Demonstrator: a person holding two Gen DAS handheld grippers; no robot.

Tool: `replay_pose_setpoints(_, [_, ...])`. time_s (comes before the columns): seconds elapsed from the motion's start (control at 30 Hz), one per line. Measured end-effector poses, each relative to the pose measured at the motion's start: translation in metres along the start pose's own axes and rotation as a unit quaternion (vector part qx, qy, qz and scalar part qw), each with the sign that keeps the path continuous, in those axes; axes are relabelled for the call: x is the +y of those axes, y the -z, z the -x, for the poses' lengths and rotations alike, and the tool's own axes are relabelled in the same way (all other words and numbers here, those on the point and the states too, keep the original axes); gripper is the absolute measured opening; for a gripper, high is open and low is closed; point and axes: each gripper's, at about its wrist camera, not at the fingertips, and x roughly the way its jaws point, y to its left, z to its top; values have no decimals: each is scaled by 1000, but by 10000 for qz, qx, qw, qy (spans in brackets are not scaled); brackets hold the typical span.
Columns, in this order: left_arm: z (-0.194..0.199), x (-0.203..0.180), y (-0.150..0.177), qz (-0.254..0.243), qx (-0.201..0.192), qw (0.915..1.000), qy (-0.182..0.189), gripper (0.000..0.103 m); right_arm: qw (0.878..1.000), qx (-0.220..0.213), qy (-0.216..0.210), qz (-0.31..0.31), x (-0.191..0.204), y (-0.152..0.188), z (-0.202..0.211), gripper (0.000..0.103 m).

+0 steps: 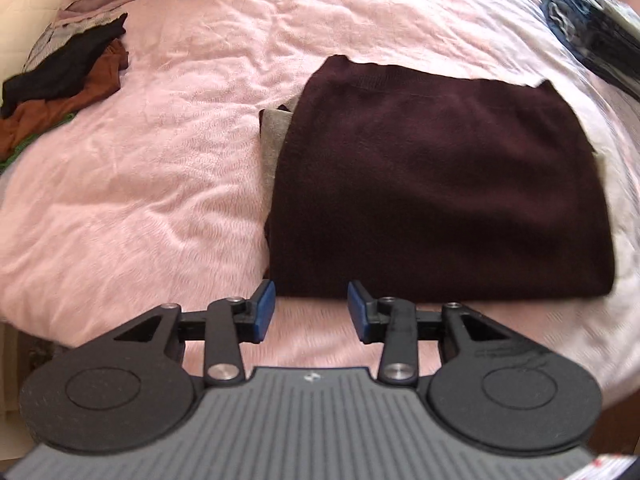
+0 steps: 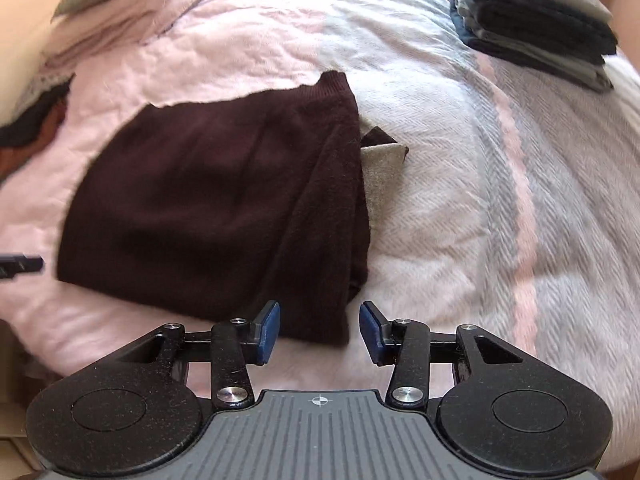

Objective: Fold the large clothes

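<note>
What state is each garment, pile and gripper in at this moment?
maroon sweater: folded into a flat rectangle on the bed, nothing gripping it.
grey piece: sticks out from under the sweater's edge.
dark stack: folded, piled neatly at the far corner.
black and brown clothes: loose, unfolded heap.
left gripper: open, empty.
right gripper: open, empty.

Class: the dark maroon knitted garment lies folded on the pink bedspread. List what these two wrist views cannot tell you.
- Grey cloth beneath the dark maroon knitted garment: mostly covered in both views.
- Stack of folded dark clothes: cut off by the left view's edge, blurred in the right.
- Black and rust-brown clothes heap: crumpled, items indistinguishable.
</note>
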Motion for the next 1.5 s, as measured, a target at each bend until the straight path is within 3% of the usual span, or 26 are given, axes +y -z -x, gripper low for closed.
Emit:
replay_pose_setpoints(0.1, [35,-10,2,-47,13,9999,108,49,9998,-116,-140,104,6,-4,32,46])
replay_pose_setpoints(0.37, [106,-27,16,-59,-259,9995,192,61,9973,-326,-402,517,33,5,90,52])
replay_pose_setpoints(0.63, [142,-40,33,-87,-233,9995,207,63,9952,-129,-553,794,48,21,108,56])
replay_pose_setpoints(1.07, [167,-57,42,-367,-306,9986,238,66,9945,-248,-609,818,49,32,125,61])
replay_pose_setpoints(1.5, [162,-64,21,-725,-321,9962,362,68,9975,-347,-461,403,39,22,128,62])
